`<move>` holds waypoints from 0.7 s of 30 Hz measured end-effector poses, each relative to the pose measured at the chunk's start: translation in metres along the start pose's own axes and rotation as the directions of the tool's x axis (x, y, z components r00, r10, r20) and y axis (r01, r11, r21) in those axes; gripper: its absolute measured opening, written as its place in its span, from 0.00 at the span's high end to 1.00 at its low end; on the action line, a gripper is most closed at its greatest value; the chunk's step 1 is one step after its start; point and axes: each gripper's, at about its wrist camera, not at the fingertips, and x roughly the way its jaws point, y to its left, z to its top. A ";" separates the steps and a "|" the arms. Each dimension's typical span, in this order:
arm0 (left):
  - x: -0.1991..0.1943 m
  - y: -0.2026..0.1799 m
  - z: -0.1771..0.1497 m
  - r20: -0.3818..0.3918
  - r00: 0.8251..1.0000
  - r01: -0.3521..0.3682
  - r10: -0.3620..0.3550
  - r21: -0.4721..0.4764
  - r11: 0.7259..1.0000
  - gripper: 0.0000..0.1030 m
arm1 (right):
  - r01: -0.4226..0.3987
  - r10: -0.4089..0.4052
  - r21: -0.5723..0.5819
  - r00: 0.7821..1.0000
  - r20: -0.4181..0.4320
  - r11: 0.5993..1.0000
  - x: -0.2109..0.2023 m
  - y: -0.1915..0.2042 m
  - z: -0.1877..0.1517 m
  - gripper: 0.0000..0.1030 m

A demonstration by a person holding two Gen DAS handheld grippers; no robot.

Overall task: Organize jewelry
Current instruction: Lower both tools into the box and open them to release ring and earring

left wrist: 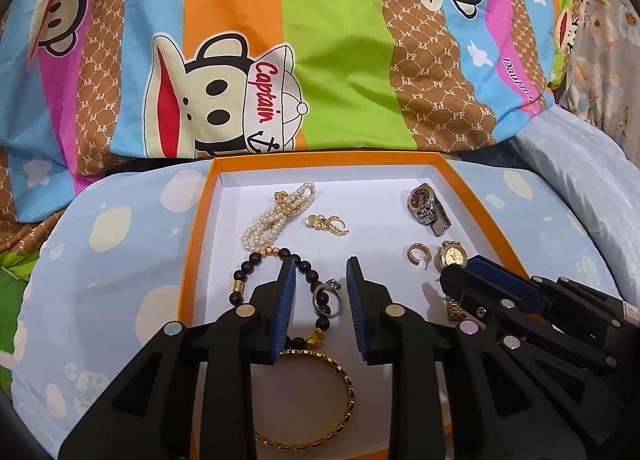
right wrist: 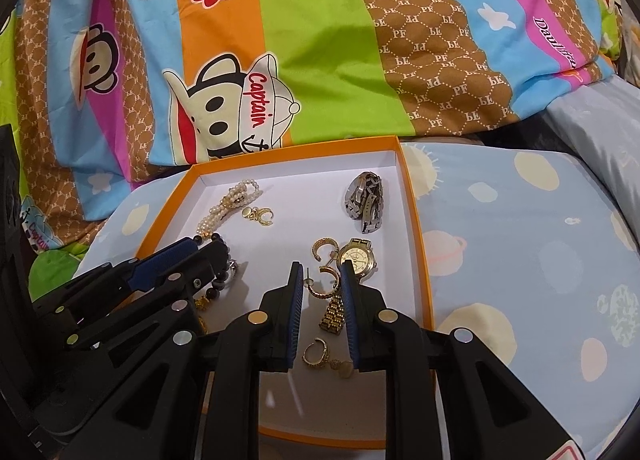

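1. Bedding fills the background: a striped cartoon-monkey quilt (left wrist: 280, 60) lies behind a pale blue pillow (left wrist: 112, 260) printed with planets.
2. On that pillow sits an orange box lid (left wrist: 200, 228) with a white floor, holding all the jewelry.
3. Far left in the lid lies a pearl strand (left wrist: 276, 216); just beside it are small gold earrings (left wrist: 326, 225).
4. A silver watch (left wrist: 430, 208) lies toward the far right corner, and a gold watch (right wrist: 356, 258) lies nearer, with gold hoop earrings (right wrist: 322, 250) just beside it.
5. The left gripper (left wrist: 322, 280) is spread, empty, above a black bead bracelet (left wrist: 256, 260) and a silver ring (left wrist: 326, 294); a gold chain bracelet (left wrist: 344, 392) lies nearest.
6. The right gripper (right wrist: 320, 284) is spread, empty, its fingers flanking a hoop earring (right wrist: 324, 286) and the gold watch's band.
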 end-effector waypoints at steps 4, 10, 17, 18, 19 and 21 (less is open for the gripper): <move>0.000 0.000 0.000 0.003 1.000 -0.010 0.010 -0.002 1.000 0.72 | 0.004 -0.004 0.000 1.000 0.001 1.000 -0.001 0.000 0.000 0.81; 0.000 0.001 0.000 0.005 1.000 -0.014 0.014 -0.004 1.000 0.71 | 0.005 -0.005 0.000 1.000 0.001 1.000 -0.001 0.000 0.001 0.81; 0.000 0.002 0.000 0.006 1.000 -0.016 0.016 -0.003 1.000 0.71 | 0.008 -0.008 0.000 1.000 0.000 1.000 -0.001 0.001 0.001 0.81; 0.000 0.002 0.000 0.006 1.000 -0.015 0.015 -0.003 1.000 0.71 | 0.008 -0.008 -0.001 1.000 -0.001 1.000 -0.001 0.000 0.001 0.81; 0.000 0.001 0.000 0.006 1.000 -0.015 0.015 -0.003 1.000 0.71 | 0.008 -0.008 0.000 1.000 -0.001 1.000 -0.001 0.000 0.001 0.81; 0.000 0.002 0.000 0.006 1.000 -0.016 0.016 -0.003 1.000 0.71 | 0.008 -0.008 0.001 1.000 -0.002 1.000 -0.001 0.000 0.001 0.81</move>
